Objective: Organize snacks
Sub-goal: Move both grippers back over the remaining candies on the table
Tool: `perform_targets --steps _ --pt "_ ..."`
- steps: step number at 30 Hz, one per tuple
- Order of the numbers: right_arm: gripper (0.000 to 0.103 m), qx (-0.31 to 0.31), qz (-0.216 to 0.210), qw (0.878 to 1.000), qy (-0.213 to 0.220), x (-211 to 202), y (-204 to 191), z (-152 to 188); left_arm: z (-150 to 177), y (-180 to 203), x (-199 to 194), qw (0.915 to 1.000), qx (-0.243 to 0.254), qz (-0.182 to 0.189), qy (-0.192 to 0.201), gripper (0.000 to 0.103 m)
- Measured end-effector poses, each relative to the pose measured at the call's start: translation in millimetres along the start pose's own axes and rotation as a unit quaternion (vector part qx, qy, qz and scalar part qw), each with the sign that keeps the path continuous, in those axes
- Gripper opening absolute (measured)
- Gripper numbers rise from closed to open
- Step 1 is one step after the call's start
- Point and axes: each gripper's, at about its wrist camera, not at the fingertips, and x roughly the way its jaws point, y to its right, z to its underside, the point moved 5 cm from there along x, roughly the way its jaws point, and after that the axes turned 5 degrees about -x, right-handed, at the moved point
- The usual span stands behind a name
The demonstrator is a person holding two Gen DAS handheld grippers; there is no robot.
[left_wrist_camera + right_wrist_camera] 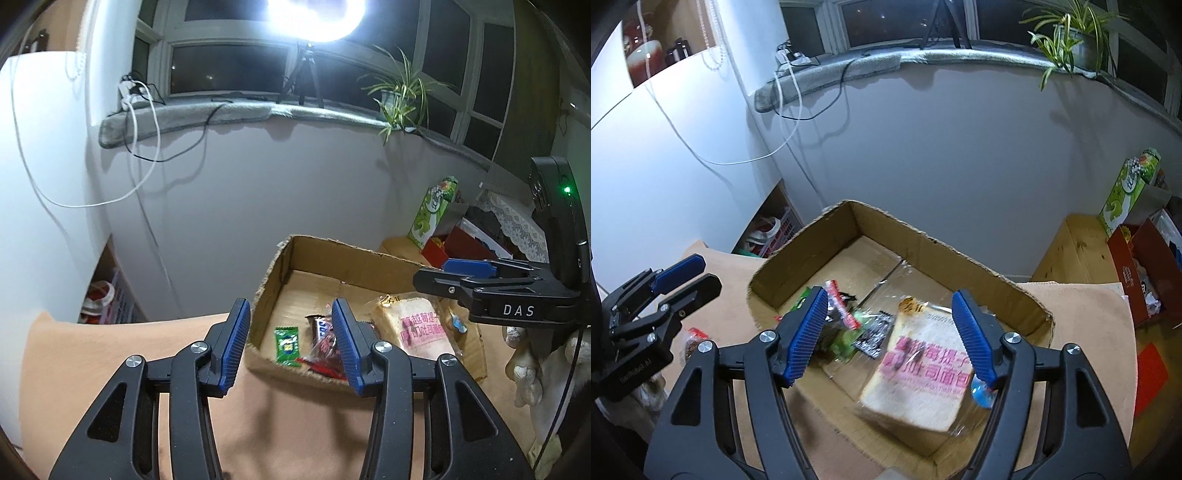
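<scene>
Inside the open cardboard box (pixel 1015 295): a bag of sliced bread (pixel 919 373) in clear wrap with big pink letters, lying flat near the front right corner. Beside it on the left, a heap of small snacks: a green candy packet (pixel 287 347), a dark wrapped bar (pixel 322 328), and red wrappers (pixel 325 365), all touching or overlapping. Left gripper (pixel 291 341) held above the box's near edge, jaws partly apart, nothing between them. Right gripper (pixel 890 336) held over the bread, jaws wide apart, not touching the bag, holding nothing. Box sitting on a tabletop (pixel 110 350) covered with a tan cloth. Behind it, a plain pale wall, then a windowsill (pixel 221 114) with a leafy potted plant (pixel 399 96), white and black cables, and a tripod under a very bright lamp. Dark windows above. Off to the right, a green carton (pixel 1126 192) and a red box (pixel 1141 266).
</scene>
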Motion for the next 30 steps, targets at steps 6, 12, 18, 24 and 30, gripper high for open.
perform_targets --steps 6,12,18,24,30 --pt "0.072 -0.022 -0.008 1.0 0.006 -17 -24 8 6 -13 -29 0.9998 -0.008 -0.011 0.012 0.045" --pt "0.072 -0.044 -0.022 0.999 0.01 -32 -51 18 15 -28 -60 0.9994 -0.017 -0.019 0.023 0.045" --pt "0.072 -0.077 -0.035 0.996 0.01 -42 -84 31 31 -48 -86 0.9985 -0.033 -0.031 0.029 0.045" --pt "0.072 -0.105 -0.055 0.993 0.006 -44 -117 46 54 -75 -106 0.9969 -0.059 -0.046 0.027 0.045" --pt "0.072 -0.114 -0.082 0.99 -0.01 -35 -143 66 78 -103 -122 0.9934 -0.094 -0.061 0.024 0.045"
